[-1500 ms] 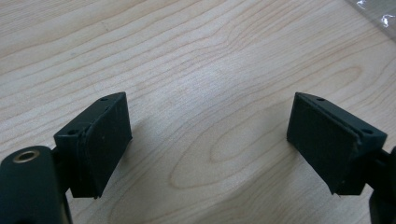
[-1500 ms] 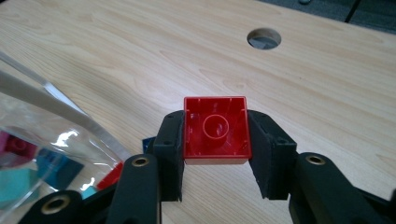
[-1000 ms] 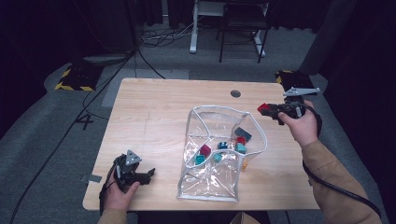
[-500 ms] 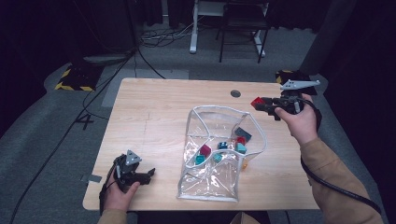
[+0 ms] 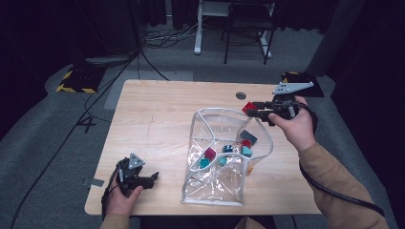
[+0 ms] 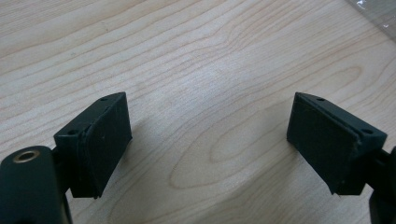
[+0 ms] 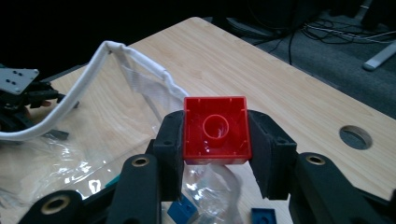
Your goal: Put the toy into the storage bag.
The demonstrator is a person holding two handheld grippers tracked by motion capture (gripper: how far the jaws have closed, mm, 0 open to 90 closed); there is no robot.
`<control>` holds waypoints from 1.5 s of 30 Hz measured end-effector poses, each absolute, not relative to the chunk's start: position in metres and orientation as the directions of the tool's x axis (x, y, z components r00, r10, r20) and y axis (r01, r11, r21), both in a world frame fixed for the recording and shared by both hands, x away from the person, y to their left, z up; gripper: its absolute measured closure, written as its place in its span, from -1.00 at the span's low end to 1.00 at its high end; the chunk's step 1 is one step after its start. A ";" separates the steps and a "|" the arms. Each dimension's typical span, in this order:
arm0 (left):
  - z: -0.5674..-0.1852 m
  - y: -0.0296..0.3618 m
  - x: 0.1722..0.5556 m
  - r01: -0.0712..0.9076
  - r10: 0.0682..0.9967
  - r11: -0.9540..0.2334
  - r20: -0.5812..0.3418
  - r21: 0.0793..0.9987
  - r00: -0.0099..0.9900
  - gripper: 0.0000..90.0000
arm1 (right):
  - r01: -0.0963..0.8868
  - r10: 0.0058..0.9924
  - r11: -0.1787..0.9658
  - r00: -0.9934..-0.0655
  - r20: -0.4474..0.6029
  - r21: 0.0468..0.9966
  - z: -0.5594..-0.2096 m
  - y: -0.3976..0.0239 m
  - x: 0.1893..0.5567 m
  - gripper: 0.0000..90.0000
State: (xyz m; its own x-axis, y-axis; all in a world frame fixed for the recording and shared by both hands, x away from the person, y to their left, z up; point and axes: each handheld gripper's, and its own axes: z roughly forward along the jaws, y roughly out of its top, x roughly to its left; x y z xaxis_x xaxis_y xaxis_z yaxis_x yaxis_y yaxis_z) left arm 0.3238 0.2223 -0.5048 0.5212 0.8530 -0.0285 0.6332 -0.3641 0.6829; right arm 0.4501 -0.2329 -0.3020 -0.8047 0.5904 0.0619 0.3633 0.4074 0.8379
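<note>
1. One red building block (image 7: 215, 129) is pinched in the right claw (image 5: 256, 110), hollow underside facing the right gripper view's camera, pads on two opposite sides. In the high view it hangs over the far right rim of the clear plastic bag (image 5: 224, 191), up off the desk (image 5: 157, 114).

2. Left claw (image 5: 152, 179) is parked near the front left corner of the desk, jaws spread wide with nothing but bare wood between them. It's well apart from the bag, so nothing is steadying the thing.

3. Several blocks already sit inside the bag: a red one (image 5: 210, 153), a couple of teal ones (image 5: 246, 151) and a dark one (image 5: 248, 137). My guess is the held block is headed in there too.

4. What could go sideways, imo:
   - The bag's white-trimmed rim (image 7: 140, 65) is floppy and stands up unevenly. If the claw clips it on the way over, the mouth could fold shut or the whole bag could slide.
   - Let go too early, with the block right above the rim rather than past it, and it probably bounces outside onto the desk.
   - The grip is on smooth plastic walls, so a bump against the rim might twist the block out of the pads.

5. Bringing the left claw over to hold the mouth open would likely cut most of that risk.
</note>
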 end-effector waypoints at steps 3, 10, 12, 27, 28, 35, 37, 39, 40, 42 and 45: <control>-0.505 0.222 0.324 0.633 0.853 -0.364 -0.028 0.683 0.521 -0.69 | 0.357 0.570 0.416 -0.819 0.066 0.837 -0.302 -0.225 0.447 0.32; -0.505 0.222 0.324 0.633 0.853 -0.364 -0.028 0.683 0.521 -0.69 | 0.339 0.530 0.445 -0.846 0.062 0.829 -0.305 -0.208 0.442 0.32; -0.505 0.222 0.324 0.633 0.853 -0.364 -0.028 0.683 0.521 -0.69 | 0.335 0.510 0.463 -0.858 0.062 0.821 -0.309 -0.200 0.439 0.32; -0.505 0.222 0.324 0.634 0.853 -0.364 -0.029 0.683 0.521 -0.69 | 0.343 0.444 0.554 -0.893 0.079 0.759 -0.336 -0.164 0.435 0.32; -0.505 0.222 0.324 0.633 0.853 -0.364 -0.029 0.683 0.521 -0.69 | 0.343 0.441 0.559 -0.894 0.081 0.755 -0.337 -0.163 0.435 0.32; -0.505 0.222 0.324 0.634 0.853 -0.365 -0.028 0.682 0.521 -0.69 | 0.350 0.421 0.606 -0.903 0.085 0.714 -0.346 -0.154 0.434 0.32; -0.505 0.222 0.324 0.634 0.853 -0.364 -0.028 0.683 0.521 -0.69 | 0.358 0.417 0.621 -0.904 0.093 0.697 -0.349 -0.152 0.434 0.32; -0.505 0.222 0.324 0.633 0.853 -0.365 -0.028 0.683 0.522 -0.69 | 0.363 0.411 0.637 -0.906 0.098 0.680 -0.351 -0.149 0.434 0.32; -0.505 0.222 0.324 0.633 0.853 -0.364 -0.029 0.683 0.521 -0.69 | 0.361 0.407 0.644 -0.908 0.098 0.674 -0.352 -0.148 0.434 0.32; -0.505 0.222 0.324 0.633 0.854 -0.363 -0.028 0.683 0.520 -0.69 | 0.363 0.401 0.659 -0.910 0.101 0.659 -0.353 -0.147 0.434 0.32; -0.505 0.222 0.324 0.633 0.853 -0.364 -0.028 0.683 0.521 -0.69 | 0.364 0.397 0.670 -0.912 0.102 0.648 -0.355 -0.146 0.434 0.32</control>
State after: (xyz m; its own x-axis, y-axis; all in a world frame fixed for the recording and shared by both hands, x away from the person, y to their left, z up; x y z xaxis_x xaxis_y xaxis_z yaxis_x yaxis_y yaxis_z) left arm 0.3237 0.2223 -0.5048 0.5205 0.8534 -0.0277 0.6329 -0.3638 0.6834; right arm 0.4342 -0.1460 -0.3550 -0.9123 0.3966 0.1024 0.3637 0.6696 0.6475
